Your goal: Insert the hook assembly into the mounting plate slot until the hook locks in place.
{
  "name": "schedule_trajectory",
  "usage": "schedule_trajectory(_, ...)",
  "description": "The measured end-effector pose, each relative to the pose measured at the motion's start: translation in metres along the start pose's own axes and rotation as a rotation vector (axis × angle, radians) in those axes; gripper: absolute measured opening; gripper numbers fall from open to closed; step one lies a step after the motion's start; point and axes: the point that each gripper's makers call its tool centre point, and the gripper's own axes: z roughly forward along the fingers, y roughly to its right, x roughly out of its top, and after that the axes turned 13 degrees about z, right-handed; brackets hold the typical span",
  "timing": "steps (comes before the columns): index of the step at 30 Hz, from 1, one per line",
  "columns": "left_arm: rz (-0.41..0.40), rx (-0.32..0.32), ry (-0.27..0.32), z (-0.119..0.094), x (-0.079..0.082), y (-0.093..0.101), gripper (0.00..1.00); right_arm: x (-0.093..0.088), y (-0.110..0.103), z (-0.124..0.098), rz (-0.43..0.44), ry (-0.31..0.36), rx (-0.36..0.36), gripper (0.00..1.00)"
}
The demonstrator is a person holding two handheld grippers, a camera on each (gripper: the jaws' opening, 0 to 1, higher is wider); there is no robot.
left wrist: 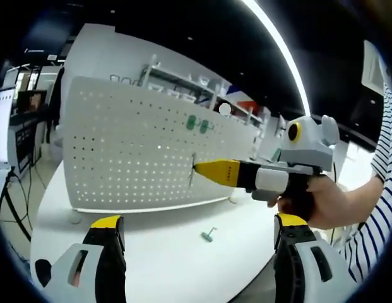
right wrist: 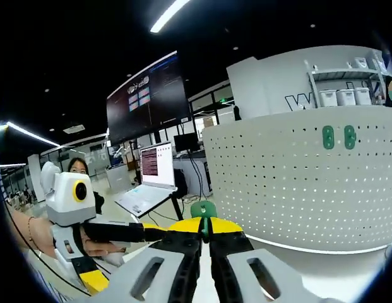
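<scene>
In the left gripper view the left gripper hangs low in the foreground with its jaws spread wide and nothing between them, over the white counter. Just beyond, a spare green hook lies loose on the counter, near the middle and in front of the board. Further on, the right gripper, held in a person's hand, reaches in from the right with its yellow tips closed together, and a thin hook stands at those tips right against the face of the pegboard; whether its prongs are already in the holes is too small to tell. In the right gripper view the right gripper has its jaws pinched shut on the green base of that hook, and the pegboard stands close ahead, with two green hooks already seated high on it. The same pair shows as green hooks near the board's top in the left gripper view. Beyond the counter's far edge are a laptop, shelves and a dark wall screen. As I judge it, the hook is picked up and brought to the board, so the approach is done; what is left is pressing it home until it locks, then letting go. The loose hook on the counter is untouched.
</scene>
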Motion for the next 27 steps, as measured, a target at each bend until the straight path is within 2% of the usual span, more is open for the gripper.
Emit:
schedule_trajectory(6,-0.01,0.021,-0.011,-0.002,-0.004,-0.006,0.99,0.017,0.027,-0.002,-0.02,0.069,-0.084,0.0)
schedule_trajectory(9,-0.006,0.031,-0.019,-0.003,-0.005,-0.009,0.98,0.018,0.045,0.0,0.014,0.065,-0.121,0.0)
schedule_trajectory(13,-0.017,0.043,-0.029,-0.003,-0.008,-0.016,0.98,0.027,0.07,-0.002,0.013,0.094,-0.176,0.0)
schedule_trajectory(17,-0.05,0.057,-0.017,-0.001,-0.01,-0.019,0.98,0.035,0.085,-0.002,-0.002,0.109,-0.199,0.0)
schedule_trajectory(22,-0.055,0.053,-0.041,0.004,-0.019,-0.017,0.98,0.045,0.106,-0.004,-0.007,0.14,-0.239,0.0)
schedule_trajectory(27,-0.055,0.041,-0.052,0.007,-0.019,-0.015,0.96,0.054,0.12,-0.007,-0.021,0.173,-0.275,0.0)
